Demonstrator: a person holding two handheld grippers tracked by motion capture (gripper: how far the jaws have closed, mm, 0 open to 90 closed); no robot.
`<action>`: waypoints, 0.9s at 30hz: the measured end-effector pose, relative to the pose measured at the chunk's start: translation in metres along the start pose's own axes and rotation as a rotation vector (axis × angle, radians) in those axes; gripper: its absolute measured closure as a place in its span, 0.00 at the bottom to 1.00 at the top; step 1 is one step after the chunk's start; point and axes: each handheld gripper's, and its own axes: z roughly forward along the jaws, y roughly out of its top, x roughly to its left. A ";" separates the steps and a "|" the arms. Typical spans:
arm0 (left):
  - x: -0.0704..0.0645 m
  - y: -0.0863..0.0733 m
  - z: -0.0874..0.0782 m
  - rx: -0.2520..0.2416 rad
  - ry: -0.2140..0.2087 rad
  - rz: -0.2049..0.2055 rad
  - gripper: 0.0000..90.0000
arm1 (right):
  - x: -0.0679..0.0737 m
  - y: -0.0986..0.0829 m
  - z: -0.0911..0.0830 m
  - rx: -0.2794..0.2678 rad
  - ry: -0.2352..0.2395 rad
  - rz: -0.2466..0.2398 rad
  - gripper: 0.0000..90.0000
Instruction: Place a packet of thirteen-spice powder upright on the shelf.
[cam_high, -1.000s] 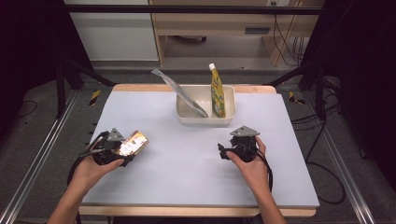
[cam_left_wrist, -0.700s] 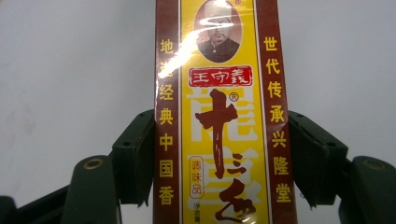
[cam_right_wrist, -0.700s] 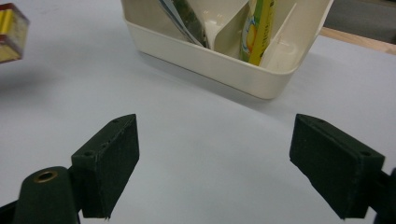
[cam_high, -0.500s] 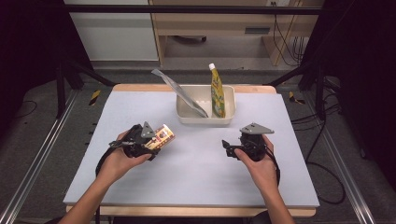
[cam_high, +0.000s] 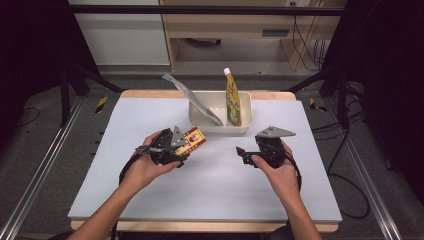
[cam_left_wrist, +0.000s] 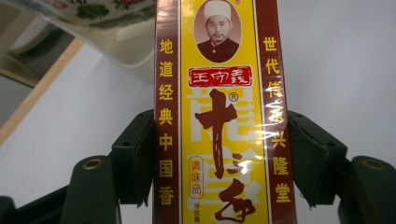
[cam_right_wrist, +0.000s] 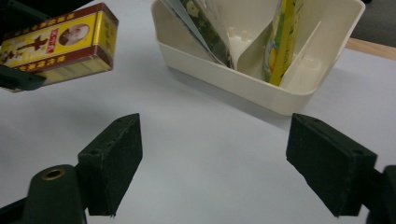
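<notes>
Table (cam_high: 150, 115): box (cam_high: 192, 140) clamped btwn left tongs (cam_high: 186, 148), airborne.

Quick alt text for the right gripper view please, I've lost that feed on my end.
The right gripper is open above the pale table, holding nothing. Ahead sits a cream divided bin containing a silver pouch and a yellow spouted pouch. At upper left, the left gripper holds a red and yellow box in the air.
</notes>
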 end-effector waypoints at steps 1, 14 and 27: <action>-0.001 0.002 0.001 -0.006 0.000 0.006 0.35 | 0.000 0.001 -0.001 -0.004 0.004 0.001 0.17; -0.018 0.032 0.001 -0.068 0.015 0.081 0.35 | 0.002 0.029 -0.021 -0.051 0.039 -0.020 0.25; -0.027 0.044 -0.001 -0.119 0.036 0.111 0.35 | 0.009 0.048 -0.023 -0.025 0.105 -0.041 0.39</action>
